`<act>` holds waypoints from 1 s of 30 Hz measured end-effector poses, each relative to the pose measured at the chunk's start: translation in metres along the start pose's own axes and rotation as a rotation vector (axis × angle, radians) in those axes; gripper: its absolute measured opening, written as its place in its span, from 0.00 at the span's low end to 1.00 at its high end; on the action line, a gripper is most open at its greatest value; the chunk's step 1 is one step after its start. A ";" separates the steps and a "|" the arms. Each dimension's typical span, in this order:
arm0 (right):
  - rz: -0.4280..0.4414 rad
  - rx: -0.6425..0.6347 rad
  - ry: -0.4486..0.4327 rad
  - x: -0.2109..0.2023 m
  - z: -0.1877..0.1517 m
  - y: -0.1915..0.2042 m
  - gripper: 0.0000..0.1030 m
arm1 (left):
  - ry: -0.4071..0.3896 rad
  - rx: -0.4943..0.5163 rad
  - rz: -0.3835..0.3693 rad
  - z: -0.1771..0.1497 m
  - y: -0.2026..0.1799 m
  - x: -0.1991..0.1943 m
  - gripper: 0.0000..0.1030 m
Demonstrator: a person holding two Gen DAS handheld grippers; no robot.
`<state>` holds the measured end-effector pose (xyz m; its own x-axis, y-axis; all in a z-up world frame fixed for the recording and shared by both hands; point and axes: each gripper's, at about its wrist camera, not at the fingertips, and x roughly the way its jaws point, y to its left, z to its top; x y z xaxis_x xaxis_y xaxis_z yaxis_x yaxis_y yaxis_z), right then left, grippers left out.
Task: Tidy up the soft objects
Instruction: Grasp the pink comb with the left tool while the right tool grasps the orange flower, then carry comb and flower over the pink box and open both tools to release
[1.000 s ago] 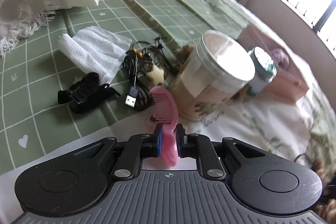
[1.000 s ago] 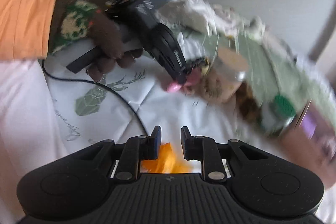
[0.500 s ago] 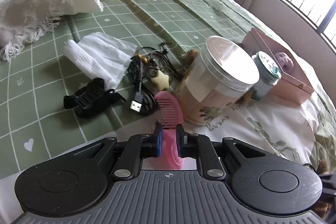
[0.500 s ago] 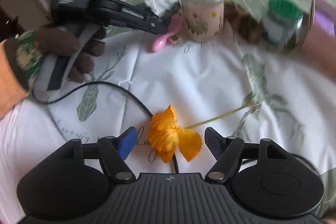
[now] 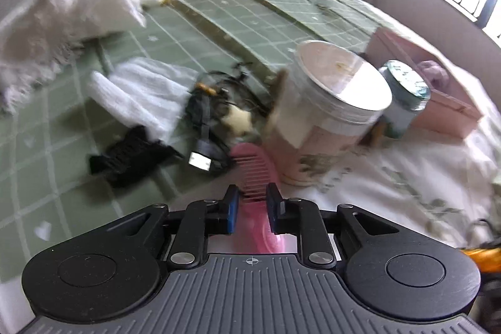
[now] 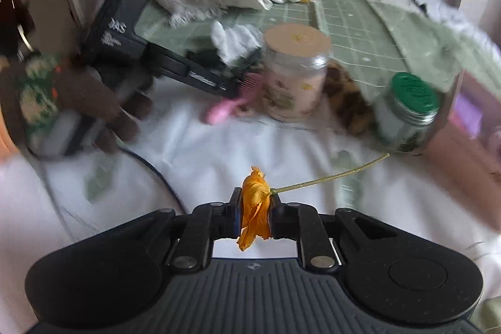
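Observation:
My left gripper (image 5: 252, 202) is shut on the handle of a pink comb (image 5: 255, 168), whose toothed end lies beside a large pink jar (image 5: 325, 115). The comb (image 6: 231, 105) and the left gripper (image 6: 194, 74) also show in the right wrist view. My right gripper (image 6: 255, 208) is shut on an orange fabric flower (image 6: 255, 202), held above the white sheet with its green stem (image 6: 332, 176) pointing right. A folded white cloth (image 5: 144, 89) and a fringed white cloth (image 5: 72, 17) lie on the green checked blanket (image 5: 219, 17).
A black hair clip (image 5: 131, 158), a USB cable (image 5: 203, 146) and a tangle of cords lie left of the jar. A small green-lidded jar (image 5: 404, 99) and a pink box (image 5: 438, 96) stand to the right. A leopard-print item (image 6: 347, 96) sits between the jars.
My right gripper opened around the orange flower, then shut on it and lifted it. My left gripper kept hold of the pink comb and shifted slightly.

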<state>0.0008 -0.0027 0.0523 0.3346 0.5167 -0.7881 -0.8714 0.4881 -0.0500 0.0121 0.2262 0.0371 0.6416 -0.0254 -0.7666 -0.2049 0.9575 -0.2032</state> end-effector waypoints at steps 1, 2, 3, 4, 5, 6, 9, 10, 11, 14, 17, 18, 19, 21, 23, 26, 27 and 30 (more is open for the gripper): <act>-0.007 -0.013 0.015 0.004 -0.006 -0.001 0.15 | 0.013 0.000 -0.030 -0.001 -0.001 0.001 0.23; -0.004 -0.019 0.028 0.008 -0.011 -0.002 0.15 | 0.021 0.012 -0.043 -0.002 -0.003 0.001 0.23; 0.001 -0.018 0.039 0.011 -0.016 -0.002 0.15 | 0.024 0.028 -0.047 -0.003 -0.006 0.001 0.23; 0.001 -0.015 0.048 0.013 -0.020 -0.001 0.21 | 0.030 0.046 -0.048 -0.004 -0.009 0.000 0.23; -0.001 -0.013 0.056 0.016 -0.023 0.000 0.25 | 0.040 0.057 -0.048 -0.005 -0.011 0.000 0.23; -0.005 -0.011 0.057 0.017 -0.024 0.002 0.37 | 0.047 0.065 -0.051 -0.006 -0.013 0.000 0.24; -0.030 -0.009 0.048 0.022 -0.026 0.007 0.59 | 0.065 0.110 -0.047 -0.010 -0.024 0.001 0.24; -0.035 -0.009 0.049 0.025 -0.026 0.008 0.59 | 0.062 0.142 -0.032 -0.011 -0.030 0.002 0.25; -0.038 -0.007 0.055 0.029 -0.026 0.008 0.60 | 0.057 0.182 -0.015 -0.013 -0.036 0.002 0.25; -0.057 0.012 0.046 0.034 -0.026 0.008 0.66 | 0.071 0.276 -0.037 -0.018 -0.048 0.003 0.26; -0.068 0.048 0.029 0.037 -0.028 0.005 0.74 | 0.109 0.304 -0.131 -0.023 -0.053 0.002 0.27; -0.076 0.067 0.026 0.037 -0.030 0.004 0.80 | 0.111 0.313 -0.132 -0.024 -0.054 0.001 0.27; -0.083 0.089 0.023 0.038 -0.031 0.002 0.84 | 0.112 0.316 -0.122 -0.024 -0.055 0.002 0.27; -0.072 0.147 0.022 0.040 -0.035 -0.006 0.86 | 0.111 0.295 -0.108 -0.024 -0.052 0.005 0.25; -0.053 0.189 0.028 0.042 -0.036 -0.012 0.87 | 0.108 0.246 -0.109 -0.021 -0.047 0.008 0.21; -0.030 0.215 0.034 0.043 -0.036 -0.014 0.91 | 0.119 0.144 -0.115 -0.015 -0.041 0.012 0.17; -0.020 0.227 0.035 0.044 -0.037 -0.015 0.94 | 0.122 0.127 -0.117 -0.014 -0.040 0.013 0.17; 0.011 0.293 0.046 0.049 -0.038 -0.019 1.00 | 0.132 0.085 -0.129 -0.014 -0.035 0.014 0.17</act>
<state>0.0205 -0.0130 -0.0088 0.3027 0.4939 -0.8151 -0.7323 0.6679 0.1328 0.0179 0.1878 0.0245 0.5549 -0.1814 -0.8119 -0.0610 0.9645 -0.2571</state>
